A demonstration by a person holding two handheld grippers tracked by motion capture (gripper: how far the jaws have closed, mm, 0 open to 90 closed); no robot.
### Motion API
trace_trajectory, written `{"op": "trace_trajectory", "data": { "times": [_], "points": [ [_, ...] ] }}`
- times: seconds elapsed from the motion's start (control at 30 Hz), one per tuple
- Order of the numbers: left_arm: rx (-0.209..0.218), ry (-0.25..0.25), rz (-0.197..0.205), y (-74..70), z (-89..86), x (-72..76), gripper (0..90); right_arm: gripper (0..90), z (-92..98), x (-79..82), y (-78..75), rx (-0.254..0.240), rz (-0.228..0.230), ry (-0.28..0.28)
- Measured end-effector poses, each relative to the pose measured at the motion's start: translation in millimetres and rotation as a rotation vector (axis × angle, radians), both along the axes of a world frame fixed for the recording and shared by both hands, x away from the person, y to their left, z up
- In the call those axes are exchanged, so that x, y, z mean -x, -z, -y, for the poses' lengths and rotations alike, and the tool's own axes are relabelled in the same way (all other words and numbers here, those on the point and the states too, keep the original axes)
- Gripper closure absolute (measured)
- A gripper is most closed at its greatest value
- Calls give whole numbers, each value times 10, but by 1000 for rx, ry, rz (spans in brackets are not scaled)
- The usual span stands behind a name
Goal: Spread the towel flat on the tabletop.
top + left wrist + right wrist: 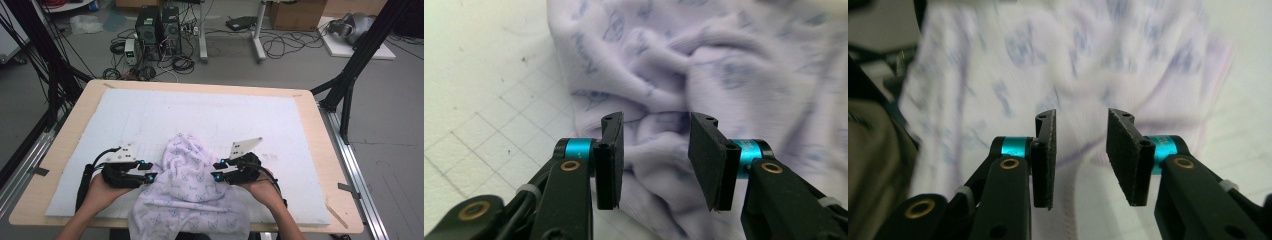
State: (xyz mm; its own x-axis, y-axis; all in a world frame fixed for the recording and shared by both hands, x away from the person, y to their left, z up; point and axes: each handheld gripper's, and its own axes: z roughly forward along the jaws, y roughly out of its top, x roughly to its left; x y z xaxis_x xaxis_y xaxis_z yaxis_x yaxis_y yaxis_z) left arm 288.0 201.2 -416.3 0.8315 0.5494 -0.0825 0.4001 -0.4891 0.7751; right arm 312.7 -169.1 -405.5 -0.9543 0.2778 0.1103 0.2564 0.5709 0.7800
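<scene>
A crumpled pale lilac cloth (187, 175) with small blue prints lies at the front middle of the white mat (200, 110), and its lower part hangs over the table's front edge. My left gripper (149, 171) is at the cloth's left side, pointing right. In the left gripper view the left gripper (656, 150) stands open, with folds of the cloth (724, 65) beyond the gap and the pads off the fabric. My right gripper (217, 170) is at the cloth's right side, pointing left. In the right gripper view the right gripper (1080, 150) is open above the blurred cloth (1073, 50), holding nothing.
The mat covers most of a wooden table (327, 150), with bare mat behind and to both sides of the cloth. Black frame posts (350, 75) stand at the table's corners. Two computer towers (157, 30), cables and boxes sit on the floor beyond.
</scene>
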Motion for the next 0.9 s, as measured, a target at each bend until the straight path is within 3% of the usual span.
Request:
{"op": "trace_trajectory", "data": {
  "times": [0.03, 0.07, 0.13, 0.17, 0.2, 0.23, 0.3, 0.47, 0.5, 0.63, 0.7, 0.8, 0.83, 0.9],
  "points": [
    [-10, 3, -18, 57, 36, -41, 571, 636, -43, -26, 100, 50, -18, -5],
    [-18, 7, -39, 111, 71, -72, 571, 636, -43, -26, 100, 50, -18, -5],
    [-37, 29, -63, 204, 148, -106, 596, 639, -77, -43, 196, 98, -56, -7],
    [-36, 36, -53, 218, 175, -102, 708, 750, -85, -30, 255, 116, -66, -15],
    [-36, 46, -49, 213, 188, -102, 708, 750, -85, -30, 255, 116, -66, -15],
    [-45, 52, -56, 194, 211, -110, 775, 814, -79, -21, 272, 112, -70, -25],
    [-60, 58, -48, 159, 229, -125, 818, 842, -68, -4, 310, 131, -86, -36],
    [-37, 26, -13, 53, 198, -138, 834, 855, 106, 111, 228, 111, -58, 7],
    [-22, 12, 5, -7, 172, -156, 835, 857, 224, 173, 174, 110, -34, 25],
    [9, 0, 19, -79, 143, -171, 838, 857, 415, 278, 97, 109, -12, 70],
    [29, 1, 29, -135, 127, -158, 838, 858, 580, 410, 26, 97, 1, 94],
    [47, 14, 35, -183, 96, -112, 837, 857, 655, 513, -5, 99, 0, 97],
    [49, 19, 33, -180, 85, -92, 830, 856, 698, 597, 0, 88, -21, 77],
    [41, 28, 30, -155, 48, -70, 762, 840, 705, 649, 6, 91, -20, 68]
  ]
}}
